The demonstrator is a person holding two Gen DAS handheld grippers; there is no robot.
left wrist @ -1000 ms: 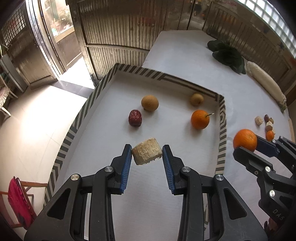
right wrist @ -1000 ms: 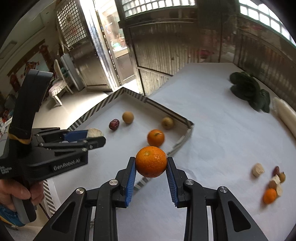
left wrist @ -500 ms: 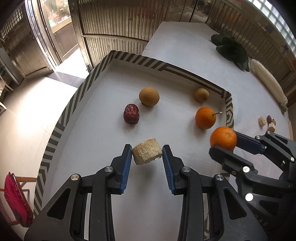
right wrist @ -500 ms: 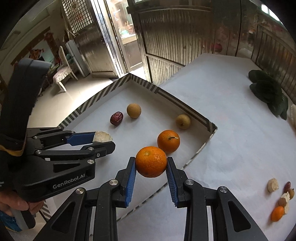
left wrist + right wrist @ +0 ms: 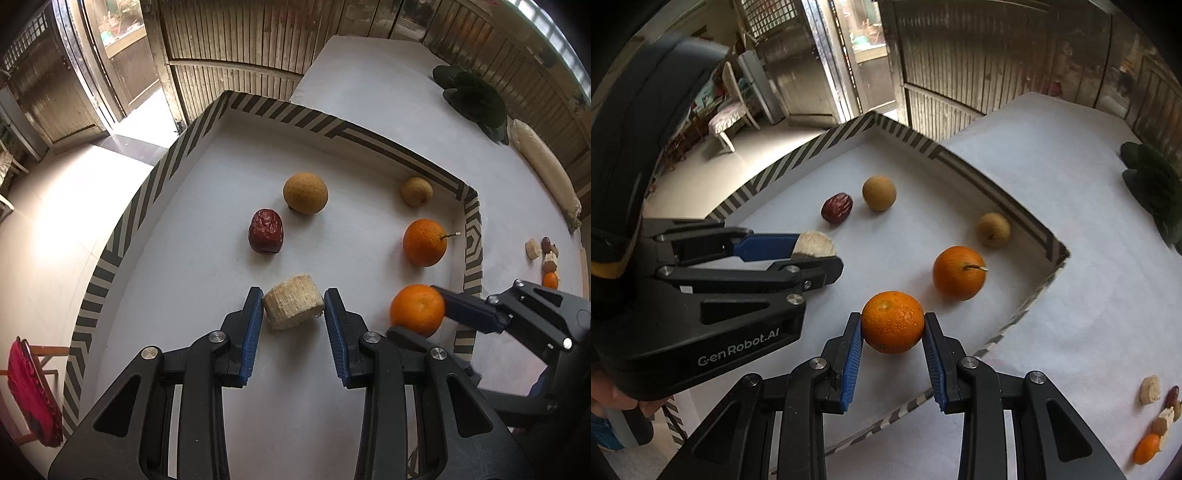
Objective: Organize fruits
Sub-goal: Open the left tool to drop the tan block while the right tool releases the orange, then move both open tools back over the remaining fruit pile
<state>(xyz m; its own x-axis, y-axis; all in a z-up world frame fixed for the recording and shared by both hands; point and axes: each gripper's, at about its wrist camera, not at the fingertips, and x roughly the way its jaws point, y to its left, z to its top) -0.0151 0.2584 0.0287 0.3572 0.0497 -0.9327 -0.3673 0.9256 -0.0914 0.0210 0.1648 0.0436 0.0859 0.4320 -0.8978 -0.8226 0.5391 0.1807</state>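
The left claw (image 5: 293, 308) is clamped on a pale, fibrous cylinder chunk (image 5: 293, 306), its blue pads pressing both flat sides, and holds it above the white floor of the striped-rim tray (image 5: 332, 125). The right claw (image 5: 892, 326) is clamped on a held orange (image 5: 892, 322) — the pads grip its left and right sides — and it hangs over the tray's near right part, just inside the rim. From the left wrist view this same orange (image 5: 417, 309) shows to the right of the chunk, near the tray's right wall. Four fruits lie in the tray: a wrinkled red date (image 5: 266, 230), a round tan fruit (image 5: 305, 193) just beside it, a smaller tan fruit (image 5: 416, 191) close to the far right corner, and a stemmed orange (image 5: 424, 242) near the right wall. Outside the tray, on the white counter (image 5: 1071, 155), a small heap of leftover pieces (image 5: 1156, 417) — pale chunks, a dark date, a little orange — lies well apart to the right. Dark green leaves (image 5: 472, 98) and a long white vegetable (image 5: 543, 166) rest at the counter's far edge. A person's hand (image 5: 613, 397) shows partly under the left tool's body.
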